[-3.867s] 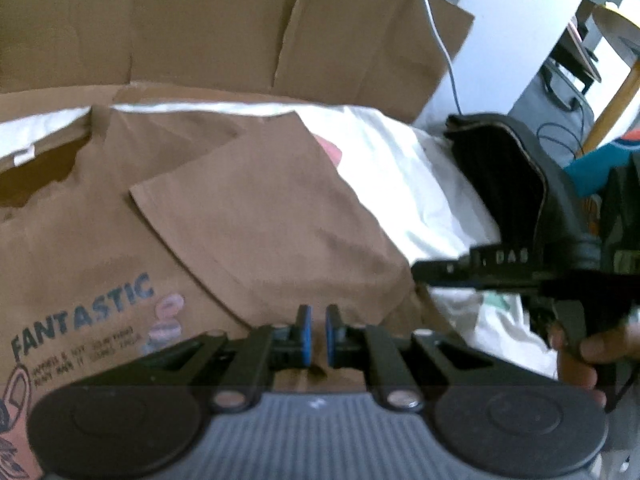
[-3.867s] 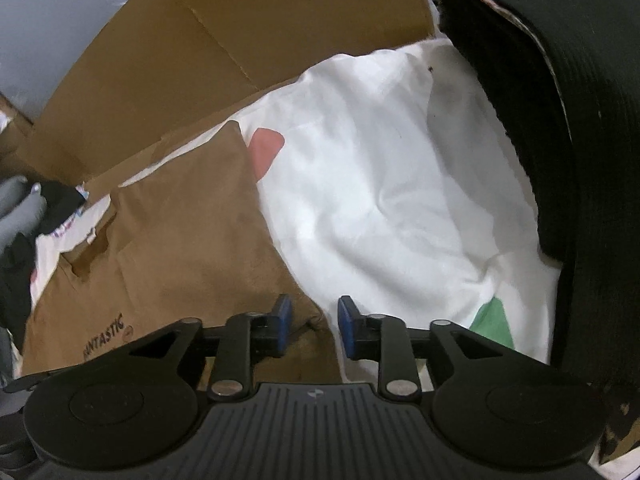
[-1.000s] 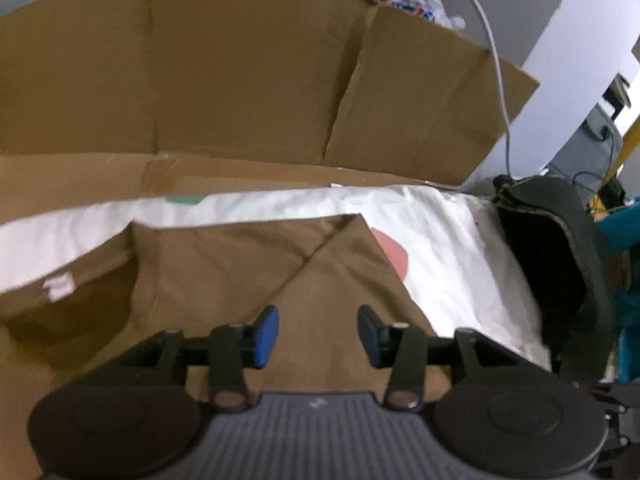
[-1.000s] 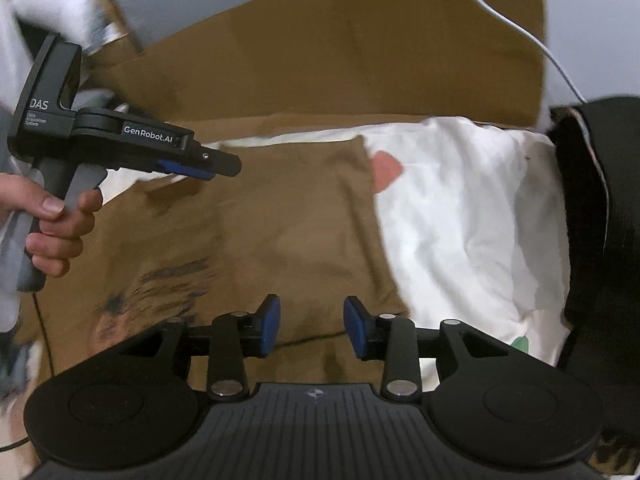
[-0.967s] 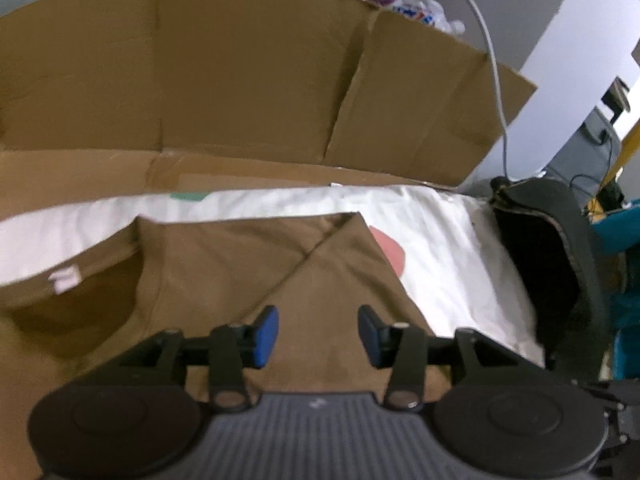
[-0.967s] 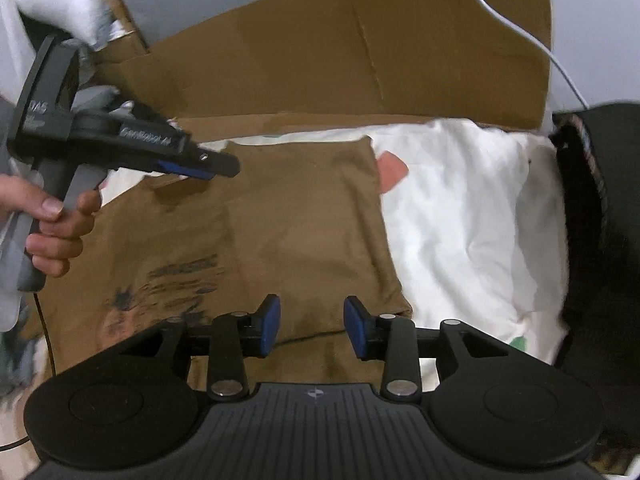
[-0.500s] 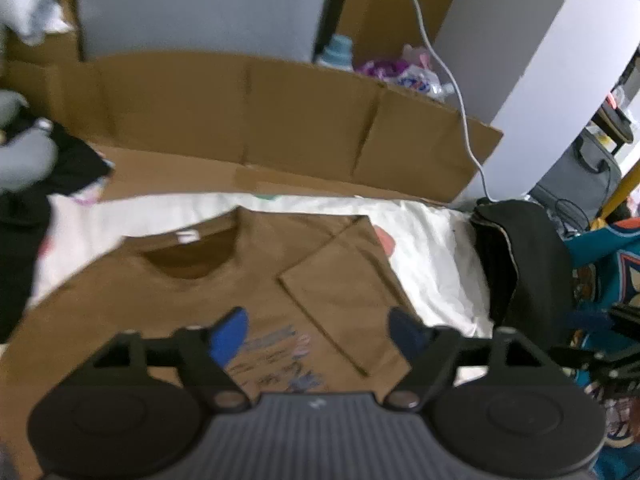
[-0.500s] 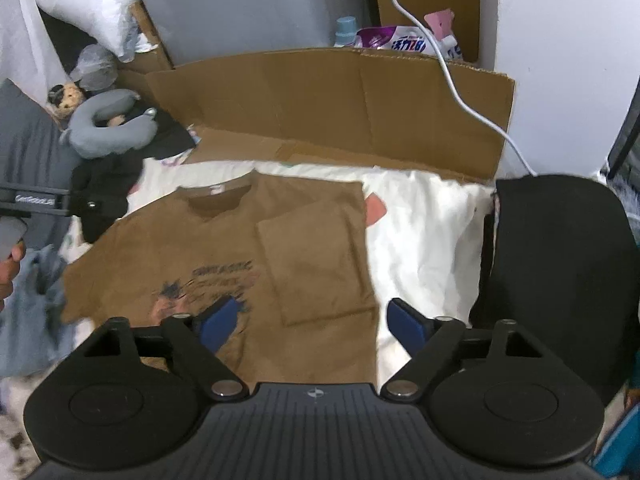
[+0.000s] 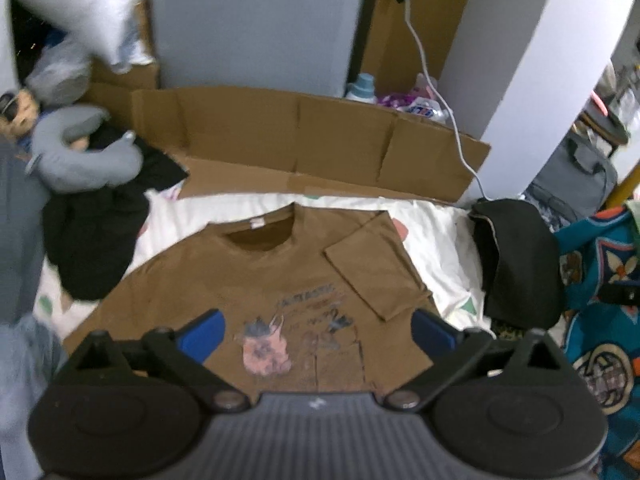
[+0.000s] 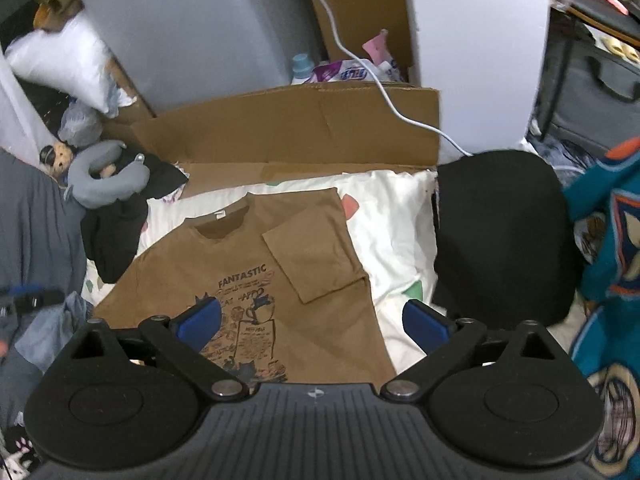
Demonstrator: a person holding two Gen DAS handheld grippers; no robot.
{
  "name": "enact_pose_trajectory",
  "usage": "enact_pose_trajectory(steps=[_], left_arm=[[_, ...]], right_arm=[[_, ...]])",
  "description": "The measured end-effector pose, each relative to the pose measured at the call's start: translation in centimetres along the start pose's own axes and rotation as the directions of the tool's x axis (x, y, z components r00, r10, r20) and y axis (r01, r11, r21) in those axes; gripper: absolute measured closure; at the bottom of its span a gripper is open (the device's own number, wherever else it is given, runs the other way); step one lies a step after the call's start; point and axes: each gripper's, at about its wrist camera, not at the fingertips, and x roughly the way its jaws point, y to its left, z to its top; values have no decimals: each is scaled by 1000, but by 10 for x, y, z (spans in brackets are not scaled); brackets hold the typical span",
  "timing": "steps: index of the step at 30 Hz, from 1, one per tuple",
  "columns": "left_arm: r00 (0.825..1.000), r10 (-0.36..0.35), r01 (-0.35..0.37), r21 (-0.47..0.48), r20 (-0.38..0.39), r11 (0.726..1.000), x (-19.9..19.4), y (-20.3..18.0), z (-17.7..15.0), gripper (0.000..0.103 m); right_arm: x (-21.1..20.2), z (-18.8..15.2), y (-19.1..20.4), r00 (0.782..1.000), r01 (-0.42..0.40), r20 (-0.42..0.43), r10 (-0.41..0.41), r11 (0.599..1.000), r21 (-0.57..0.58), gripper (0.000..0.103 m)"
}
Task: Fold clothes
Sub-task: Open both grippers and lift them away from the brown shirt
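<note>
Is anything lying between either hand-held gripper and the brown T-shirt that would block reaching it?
Nothing visible does. The brown T-shirt lies flat on the white sheet, in open view beyond both the left hand-held gripper and the right hand-held gripper. The black garment lies off to its side.

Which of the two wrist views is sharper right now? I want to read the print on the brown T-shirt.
Right wrist view: sharper; "FANTASTIC" reads clearly on the brown T-shirt, though the smaller print below stays too fine to read. Left wrist view: motion-blurred, the T-shirt's print smeared and unreadable, the white pillow streaked. Both views: fisheye bending at the edges, even indoor light, no glare on the cloth.
</note>
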Motion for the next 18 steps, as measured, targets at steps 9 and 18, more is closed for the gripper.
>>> enact_pose_trajectory(steps=[9,18], left_arm=[[999,50,-51,40,21,998,-68,21,-47,2],[995,62,-72,125,80,990,-122,35,-77,1]], right_arm=[[-48,-23,29,999,10,54,-9,1000,-5,3],[-75,-48,70,995,33,98,-30,999,-37,3]])
